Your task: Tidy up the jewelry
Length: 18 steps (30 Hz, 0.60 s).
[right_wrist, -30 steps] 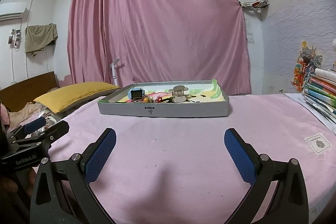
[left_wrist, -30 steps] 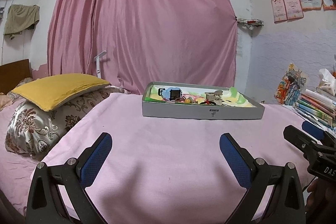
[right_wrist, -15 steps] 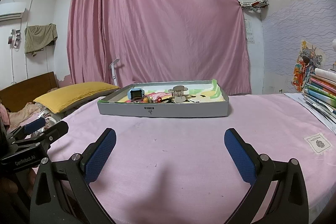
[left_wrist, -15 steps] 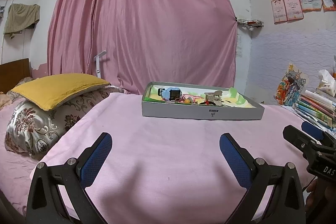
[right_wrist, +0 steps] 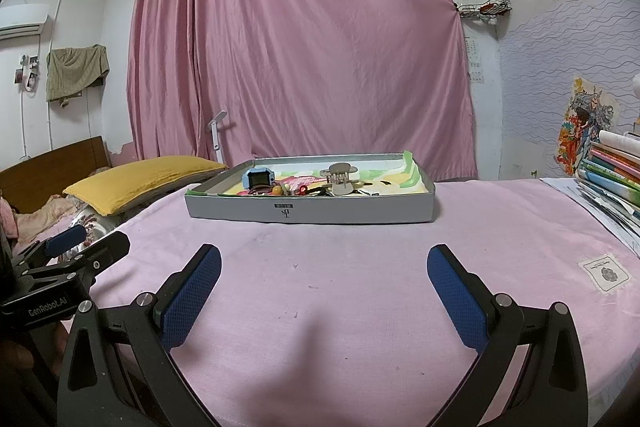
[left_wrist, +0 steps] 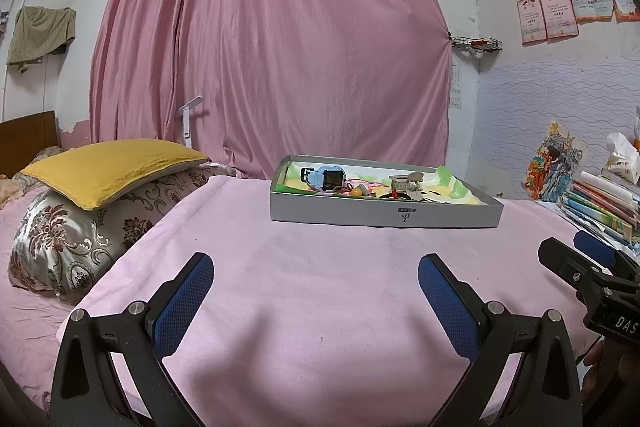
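A shallow grey box tray [left_wrist: 384, 215] [right_wrist: 312, 213] sits on the pink bedspread, ahead of both grippers. In it lie a light blue watch [left_wrist: 328, 177] [right_wrist: 258, 179], a beige hair claw clip [left_wrist: 408, 182] [right_wrist: 340, 179], and small beads and cords [left_wrist: 356, 191] [right_wrist: 288, 190]. My left gripper [left_wrist: 316, 279] is open and empty, low over the bedspread, well short of the tray. My right gripper [right_wrist: 324, 279] is also open and empty, beside it to the right.
A yellow pillow [left_wrist: 116, 163] on a patterned pillow [left_wrist: 80, 239] lies at the left. A stack of books [left_wrist: 600, 203] [right_wrist: 612, 171] sits at the right edge. A pink curtain [left_wrist: 272, 47] hangs behind the bed. A white label [right_wrist: 604, 271] is sewn on the bedspread.
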Each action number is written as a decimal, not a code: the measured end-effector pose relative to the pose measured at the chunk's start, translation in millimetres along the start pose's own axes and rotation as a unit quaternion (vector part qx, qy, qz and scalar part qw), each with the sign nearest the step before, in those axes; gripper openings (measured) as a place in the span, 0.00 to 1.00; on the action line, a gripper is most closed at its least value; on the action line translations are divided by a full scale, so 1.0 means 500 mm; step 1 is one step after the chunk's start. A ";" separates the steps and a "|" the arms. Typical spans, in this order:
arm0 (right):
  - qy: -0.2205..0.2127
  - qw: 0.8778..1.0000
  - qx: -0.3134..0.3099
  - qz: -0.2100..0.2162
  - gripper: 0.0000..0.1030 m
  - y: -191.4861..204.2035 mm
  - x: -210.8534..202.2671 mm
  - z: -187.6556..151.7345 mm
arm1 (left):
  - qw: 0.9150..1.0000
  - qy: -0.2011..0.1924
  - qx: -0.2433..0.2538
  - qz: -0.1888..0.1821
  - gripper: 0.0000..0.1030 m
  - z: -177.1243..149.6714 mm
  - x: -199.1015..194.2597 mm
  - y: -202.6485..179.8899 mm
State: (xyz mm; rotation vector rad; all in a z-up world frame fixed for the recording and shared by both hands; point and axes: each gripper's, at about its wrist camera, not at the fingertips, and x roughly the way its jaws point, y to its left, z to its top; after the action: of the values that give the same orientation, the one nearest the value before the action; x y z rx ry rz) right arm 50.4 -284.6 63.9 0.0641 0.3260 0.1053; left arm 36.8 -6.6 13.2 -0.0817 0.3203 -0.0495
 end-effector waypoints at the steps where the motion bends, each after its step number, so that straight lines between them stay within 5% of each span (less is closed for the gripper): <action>1: 0.000 1.000 0.000 0.000 0.98 0.000 0.000 0.000 | 1.000 0.000 0.000 0.000 1.00 0.000 0.000 0.000; 18: 0.001 1.000 0.000 -0.001 0.98 -0.001 0.000 0.001 | 1.000 0.000 0.000 -0.001 1.00 0.001 -0.002 -0.002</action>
State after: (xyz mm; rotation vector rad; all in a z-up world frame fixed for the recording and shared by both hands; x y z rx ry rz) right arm 50.5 -284.9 64.2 0.0634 0.3278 0.1043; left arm 35.8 -7.6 14.0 -0.0827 0.3199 -0.0507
